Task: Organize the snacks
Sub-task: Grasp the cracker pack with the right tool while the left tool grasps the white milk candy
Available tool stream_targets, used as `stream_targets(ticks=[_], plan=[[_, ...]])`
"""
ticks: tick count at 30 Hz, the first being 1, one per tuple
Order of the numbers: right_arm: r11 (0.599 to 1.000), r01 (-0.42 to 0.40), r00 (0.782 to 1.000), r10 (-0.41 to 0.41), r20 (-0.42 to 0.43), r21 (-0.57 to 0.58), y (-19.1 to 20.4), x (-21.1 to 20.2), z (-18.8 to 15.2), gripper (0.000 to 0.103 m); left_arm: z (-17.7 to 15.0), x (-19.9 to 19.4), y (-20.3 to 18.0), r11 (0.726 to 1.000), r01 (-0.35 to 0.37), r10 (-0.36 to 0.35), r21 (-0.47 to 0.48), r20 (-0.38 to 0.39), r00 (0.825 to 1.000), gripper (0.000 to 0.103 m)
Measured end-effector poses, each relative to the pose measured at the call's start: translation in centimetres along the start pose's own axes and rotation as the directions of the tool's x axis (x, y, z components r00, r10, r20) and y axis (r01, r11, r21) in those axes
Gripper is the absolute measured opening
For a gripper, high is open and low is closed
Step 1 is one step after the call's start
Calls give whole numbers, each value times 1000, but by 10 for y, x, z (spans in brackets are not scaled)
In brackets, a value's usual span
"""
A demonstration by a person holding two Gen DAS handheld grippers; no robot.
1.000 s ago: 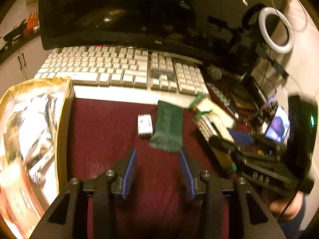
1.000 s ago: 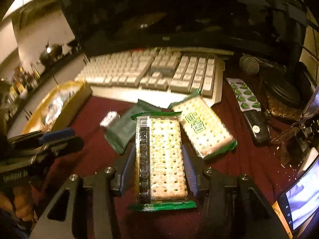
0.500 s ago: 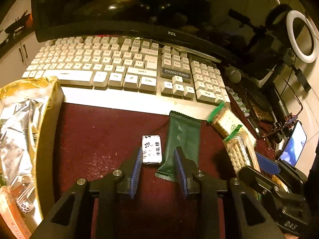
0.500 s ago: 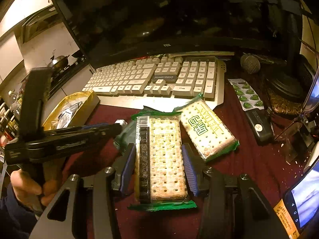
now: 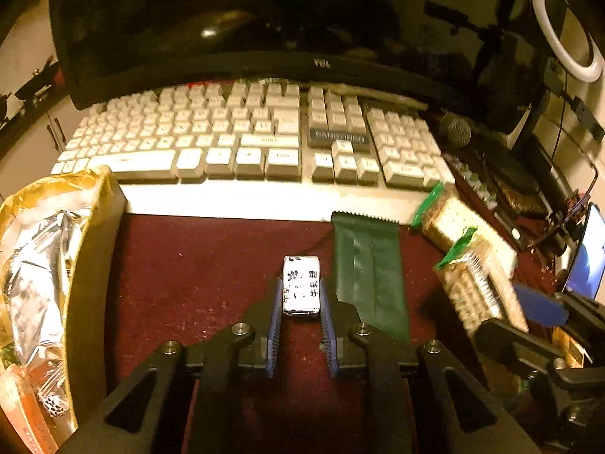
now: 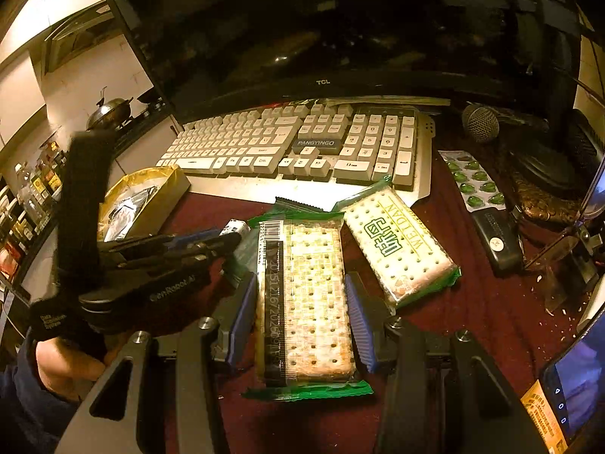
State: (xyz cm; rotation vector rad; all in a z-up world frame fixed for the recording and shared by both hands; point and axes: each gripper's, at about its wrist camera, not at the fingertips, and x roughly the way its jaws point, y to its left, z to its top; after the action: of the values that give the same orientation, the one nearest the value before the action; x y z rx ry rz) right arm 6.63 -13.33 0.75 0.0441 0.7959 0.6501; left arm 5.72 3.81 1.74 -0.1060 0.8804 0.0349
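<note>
A small white wrapped candy lies on the dark red mat. My left gripper is shut on it, one blue pad against each long side. The same candy shows at that gripper's tip in the right wrist view. My right gripper is shut on a clear, green-edged cracker pack, gripped by its long sides. A second cracker pack lies just right of it. A dark green wrapper lies flat beside the candy, partly under the held pack.
An open gold box with foil packets sits at the left. The white keyboard and a dark monitor stand behind the mat. To the right are a green blister pack, a microphone and a lit phone.
My left gripper came forward and down over the white candy and its jaws closed onto it. My right gripper kept still with the cracker pack in it.
</note>
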Motion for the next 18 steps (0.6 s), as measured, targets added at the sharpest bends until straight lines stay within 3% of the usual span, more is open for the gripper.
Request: stream_targets(ticks=[4, 9, 18], plan=[[1000, -1, 1000, 1, -3, 1, 0, 0, 1, 46, 0, 3, -5, 999, -26, 26, 29, 5, 1000, 19], [1000, 3, 1000, -3, -23, 2, -1, 3, 0, 46, -1, 2, 2, 1000, -2, 2, -9, 13, 1000, 19], [998, 59, 994, -61, -87, -33, 2, 16, -5, 46, -4, -25, -5, 1000, -7, 4, 22, 136, 991, 19]])
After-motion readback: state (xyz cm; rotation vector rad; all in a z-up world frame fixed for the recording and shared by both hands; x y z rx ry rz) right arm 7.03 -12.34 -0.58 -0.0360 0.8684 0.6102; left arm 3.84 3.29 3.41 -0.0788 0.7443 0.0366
